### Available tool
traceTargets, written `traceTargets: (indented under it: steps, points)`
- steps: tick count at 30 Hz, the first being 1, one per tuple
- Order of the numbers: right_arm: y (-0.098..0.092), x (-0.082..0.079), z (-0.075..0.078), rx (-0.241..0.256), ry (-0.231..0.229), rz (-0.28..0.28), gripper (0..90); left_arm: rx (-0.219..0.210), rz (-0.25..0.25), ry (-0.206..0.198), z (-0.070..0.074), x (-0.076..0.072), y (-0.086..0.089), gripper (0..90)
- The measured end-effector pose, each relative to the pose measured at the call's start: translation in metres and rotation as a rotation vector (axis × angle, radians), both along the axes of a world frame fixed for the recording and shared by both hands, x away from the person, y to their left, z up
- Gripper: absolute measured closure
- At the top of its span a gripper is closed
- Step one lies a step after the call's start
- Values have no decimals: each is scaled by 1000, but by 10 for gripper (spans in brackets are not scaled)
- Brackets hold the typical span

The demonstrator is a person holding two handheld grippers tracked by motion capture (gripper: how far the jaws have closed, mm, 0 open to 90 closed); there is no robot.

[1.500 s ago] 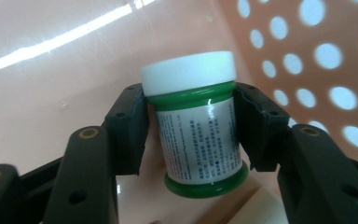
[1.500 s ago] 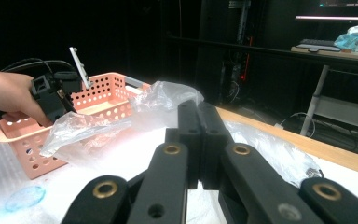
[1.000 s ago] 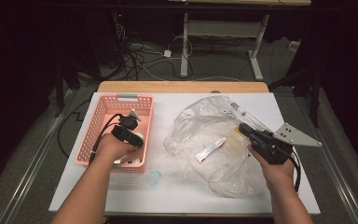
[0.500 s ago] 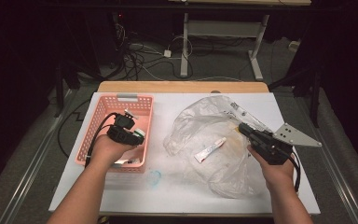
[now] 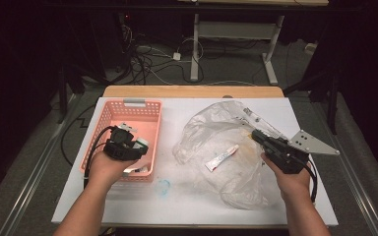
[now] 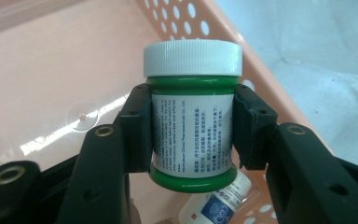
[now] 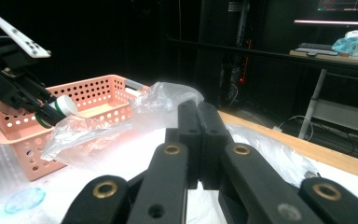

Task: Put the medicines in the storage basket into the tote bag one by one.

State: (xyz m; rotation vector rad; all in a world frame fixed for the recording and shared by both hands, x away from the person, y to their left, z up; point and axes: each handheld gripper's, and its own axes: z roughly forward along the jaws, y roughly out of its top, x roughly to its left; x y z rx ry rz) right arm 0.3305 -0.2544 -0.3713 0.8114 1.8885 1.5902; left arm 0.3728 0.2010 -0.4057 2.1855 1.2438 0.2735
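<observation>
The left claw (image 6: 192,135) is clamped on a green jar (image 6: 192,126) with a white lid, one jaw pressed against each side of its label, so the jar sits squarely between them. Jar and claw hang inside the pink basket (image 5: 109,117) at the left of the desk (image 5: 187,196), above a small white bottle (image 6: 219,205) lying on the basket's floor. The right claw (image 7: 198,140) has its jaws together, empty, over the crumpled plastic bag (image 5: 236,172), which has a small tube (image 5: 221,158) inside.
</observation>
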Motion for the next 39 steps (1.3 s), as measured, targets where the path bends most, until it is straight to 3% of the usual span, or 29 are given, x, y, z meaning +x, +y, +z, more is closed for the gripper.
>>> traceTargets:
  steps: [10, 12, 18, 25, 33, 39]
  points:
    - [-1, 0, -1, -4, 0, -1, 900, -77, 2, -88, -6, -24, 3, 539]
    - [-1, 0, 0, -3, -3, 0, 900, -61, 0, -99, -8, -27, 3, 539]
    - [-1, -1, -1, -9, 0, 5, 900, -98, 9, -155, -16, -40, 5, 539]
    - [-1, 2, -4, -8, 15, -2, 900, -126, 7, -184, -18, -43, 11, 539]
    - [-1, 0, -3, -11, 4, 2, 900, -125, -13, -211, -14, -48, 4, 539]
    - [-1, -2, -1, -10, 2, 2, 900, -169, -30, -237, -6, -52, -1, 539]
